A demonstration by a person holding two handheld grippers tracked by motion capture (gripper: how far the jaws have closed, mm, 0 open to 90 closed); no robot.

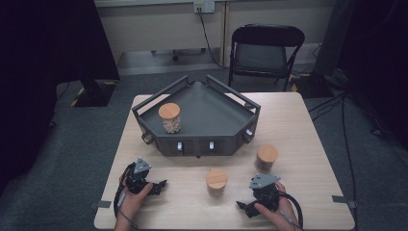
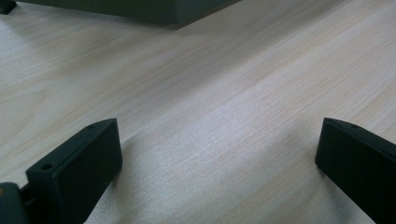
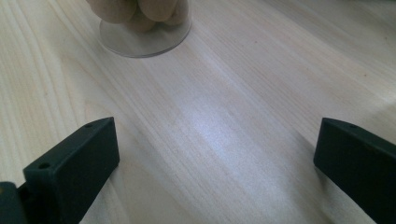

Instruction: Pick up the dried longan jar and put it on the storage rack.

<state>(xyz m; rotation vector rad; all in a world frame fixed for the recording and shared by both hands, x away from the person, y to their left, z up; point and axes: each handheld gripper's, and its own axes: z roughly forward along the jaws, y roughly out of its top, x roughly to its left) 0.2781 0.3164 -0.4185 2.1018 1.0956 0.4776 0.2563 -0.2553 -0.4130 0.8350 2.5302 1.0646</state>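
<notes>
1. The left gripper (image 1: 161, 184) is resting low at the near left part of the table (image 1: 308, 125), held in the person's left hand (image 1: 129, 199), with its jaws pointing right toward the middle of the table.
2. In the left gripper view its two black jaws are standing wide apart, released, with bare wood between them and nothing being grasped.
3. The right gripper (image 1: 240, 206) is sitting at the near right part of the table in the person's right hand (image 1: 275, 214), its jaws pointing left.
4. In the right gripper view its jaws are likewise spread wide and released, gripping nothing; the clear base of the middle jar (image 3: 144, 28) is showing ahead of them at the top of that view, apart from both jaws.
5. The middle jar (image 1: 216, 182), with a round wooden lid, is standing upright on the table between the two grippers, nearer the right one.
6. A second jar (image 1: 266, 159) with darker contents is standing upright to the right, just in front of the tray's right corner.
7. A third jar (image 1: 170, 118) is standing upright inside the dark grey tray (image 1: 216, 115), in its left part.
8. The tray is lying across the far half of the table, and a black folding chair (image 1: 264, 53) is standing behind the table.
</notes>
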